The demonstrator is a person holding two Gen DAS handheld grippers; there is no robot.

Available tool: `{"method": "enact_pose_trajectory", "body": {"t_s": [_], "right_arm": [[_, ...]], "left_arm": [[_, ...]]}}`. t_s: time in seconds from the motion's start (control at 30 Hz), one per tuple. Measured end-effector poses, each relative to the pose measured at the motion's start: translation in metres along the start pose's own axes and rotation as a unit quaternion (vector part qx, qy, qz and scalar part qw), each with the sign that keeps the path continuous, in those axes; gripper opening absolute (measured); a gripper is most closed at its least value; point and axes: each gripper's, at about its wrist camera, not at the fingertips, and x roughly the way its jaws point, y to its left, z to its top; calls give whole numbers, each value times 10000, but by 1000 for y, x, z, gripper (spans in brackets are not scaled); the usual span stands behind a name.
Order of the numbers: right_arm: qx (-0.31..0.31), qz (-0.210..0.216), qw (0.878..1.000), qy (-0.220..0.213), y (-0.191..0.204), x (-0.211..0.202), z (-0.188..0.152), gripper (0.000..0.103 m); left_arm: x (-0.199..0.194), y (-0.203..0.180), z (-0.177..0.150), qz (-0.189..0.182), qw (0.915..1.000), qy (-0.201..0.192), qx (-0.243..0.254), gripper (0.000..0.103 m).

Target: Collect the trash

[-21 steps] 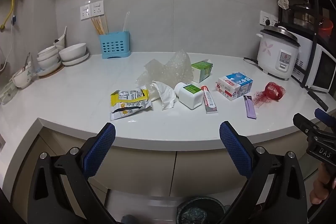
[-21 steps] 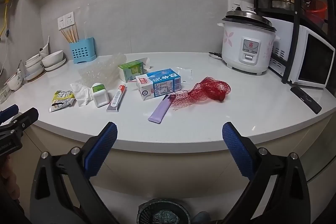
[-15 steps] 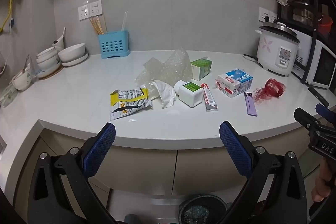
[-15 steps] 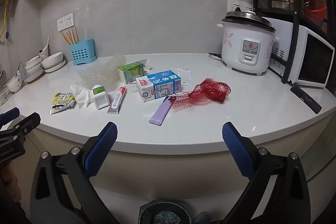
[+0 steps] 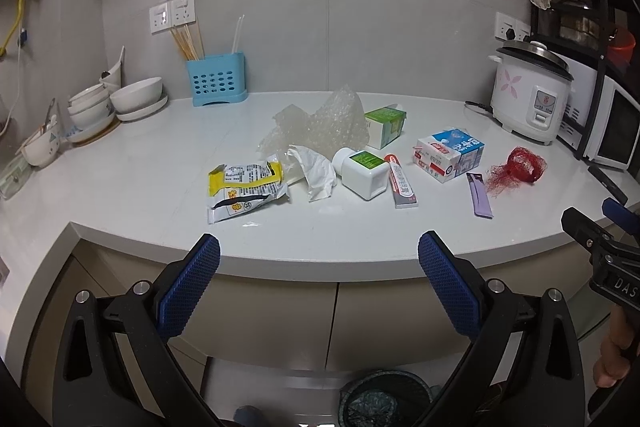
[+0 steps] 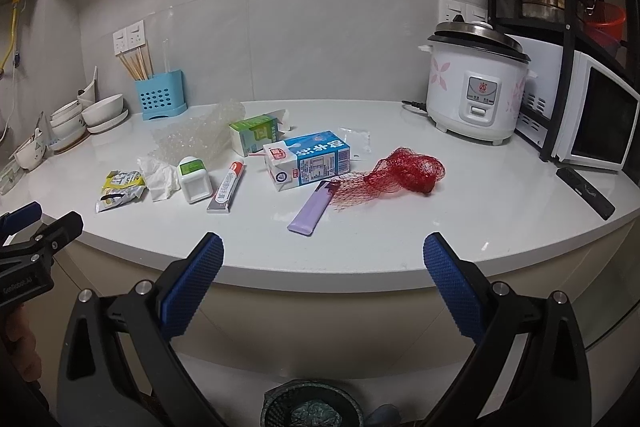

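Note:
Trash lies in a row on the white counter (image 5: 140, 187): a yellow snack wrapper (image 5: 244, 191), a crumpled tissue (image 5: 316, 171), bubble wrap (image 5: 324, 127), a white bottle (image 5: 362, 173), a toothpaste tube (image 5: 402, 181), a green carton (image 5: 384, 125), a blue milk carton (image 6: 308, 159), a purple lighter (image 6: 314, 207) and red netting (image 6: 400, 175). My left gripper (image 5: 318, 267) and right gripper (image 6: 322, 263) are both open and empty, held in front of the counter edge. A dark bin (image 6: 312, 407) stands on the floor below.
Bowls (image 5: 136, 97) and a blue utensil holder (image 5: 216, 79) stand at the back left. A rice cooker (image 6: 476, 95), a microwave (image 6: 600, 123) and a black rack stand at the right. A black remote (image 6: 586, 191) lies near the right edge.
Both grippers have drifted slightly back and up from the counter; the view shifts a little. Nothing on the counter has moved.

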Motion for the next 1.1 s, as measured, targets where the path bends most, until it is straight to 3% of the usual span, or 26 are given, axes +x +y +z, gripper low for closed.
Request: {"method": "enact_pose_trajectory", "body": {"t_s": [1.1], "right_arm": [[50, -5, 10000, -77, -3, -7, -2, 96]], "left_arm": [[-2, 3, -4, -19, 10000, -10, -83, 97]]}}
